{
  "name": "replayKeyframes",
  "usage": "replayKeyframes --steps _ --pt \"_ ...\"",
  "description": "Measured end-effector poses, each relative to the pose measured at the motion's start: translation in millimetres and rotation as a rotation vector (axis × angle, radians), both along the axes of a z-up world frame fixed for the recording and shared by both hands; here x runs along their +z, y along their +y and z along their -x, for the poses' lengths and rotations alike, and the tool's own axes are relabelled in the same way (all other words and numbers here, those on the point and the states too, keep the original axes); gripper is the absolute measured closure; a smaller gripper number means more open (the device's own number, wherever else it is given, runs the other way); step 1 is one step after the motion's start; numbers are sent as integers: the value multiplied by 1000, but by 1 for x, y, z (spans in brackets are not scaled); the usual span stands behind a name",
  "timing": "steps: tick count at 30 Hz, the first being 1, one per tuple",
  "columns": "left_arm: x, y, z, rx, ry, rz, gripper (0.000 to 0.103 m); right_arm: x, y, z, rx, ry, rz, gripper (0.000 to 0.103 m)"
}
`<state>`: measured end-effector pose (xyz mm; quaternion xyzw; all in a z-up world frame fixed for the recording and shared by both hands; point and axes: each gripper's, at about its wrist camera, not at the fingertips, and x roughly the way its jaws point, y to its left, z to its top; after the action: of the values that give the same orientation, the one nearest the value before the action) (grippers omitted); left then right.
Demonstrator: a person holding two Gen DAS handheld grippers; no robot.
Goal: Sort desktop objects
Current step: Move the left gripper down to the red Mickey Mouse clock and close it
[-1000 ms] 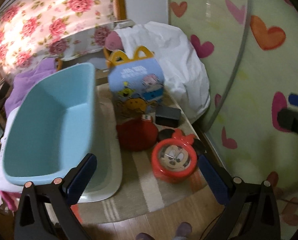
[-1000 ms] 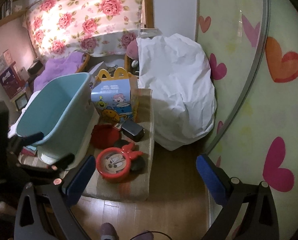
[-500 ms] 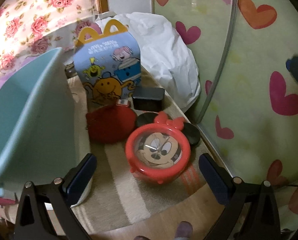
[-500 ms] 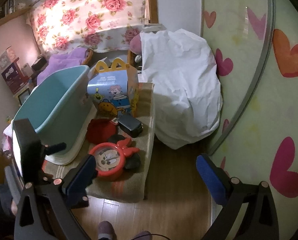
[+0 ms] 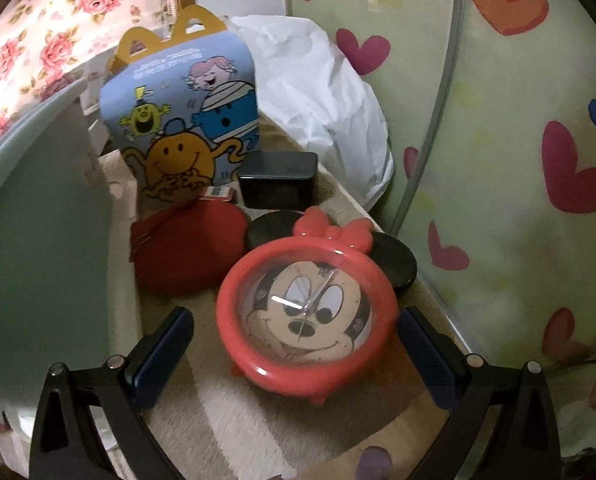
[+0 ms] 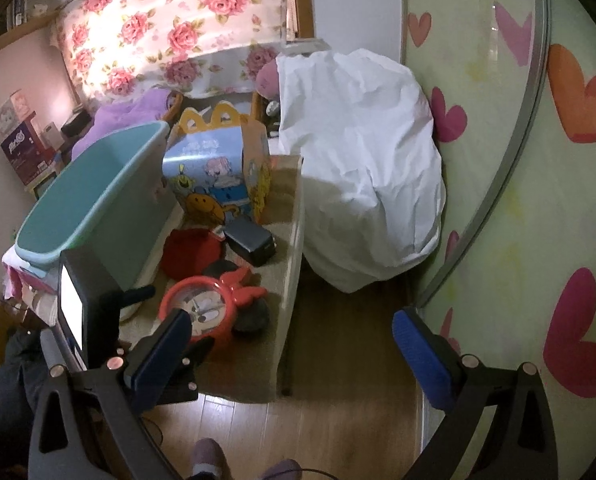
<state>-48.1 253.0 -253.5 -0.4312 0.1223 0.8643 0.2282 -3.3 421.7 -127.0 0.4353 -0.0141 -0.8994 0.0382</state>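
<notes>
A red mouse-face alarm clock (image 5: 306,312) with a bow and black ears stands on a small table with a beige striped cloth (image 5: 233,412). My left gripper (image 5: 298,354) is open, its blue pads either side of the clock's lower half, not touching. Behind the clock lie a red pouch (image 5: 185,252), a black box (image 5: 277,178) and a blue cartoon meal box (image 5: 185,120). A teal bin (image 5: 37,240) stands at the left. My right gripper (image 6: 289,356) is open and empty above the floor right of the table; that view shows the clock (image 6: 201,308) and bin (image 6: 93,200).
A white bag (image 6: 362,168) sits on the floor right of the table. A pale green heart-patterned tent wall (image 6: 538,200) fills the right side. A rose-print curtain (image 6: 169,28) hangs behind. Wooden floor (image 6: 338,400) lies below the right gripper.
My left gripper has moved down and forward to the clock, which now sits between its open fingers. The right gripper has barely shifted.
</notes>
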Motion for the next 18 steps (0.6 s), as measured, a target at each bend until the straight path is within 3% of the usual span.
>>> replayKeyframes --steps 15,18 --pt "-28 21 20 -48 -52 75 0 -18 4 8 -2 -49 -10 0" --pt "-32 18 23 -34 -74 59 1 -18 5 9 -3 -52 -11 0"
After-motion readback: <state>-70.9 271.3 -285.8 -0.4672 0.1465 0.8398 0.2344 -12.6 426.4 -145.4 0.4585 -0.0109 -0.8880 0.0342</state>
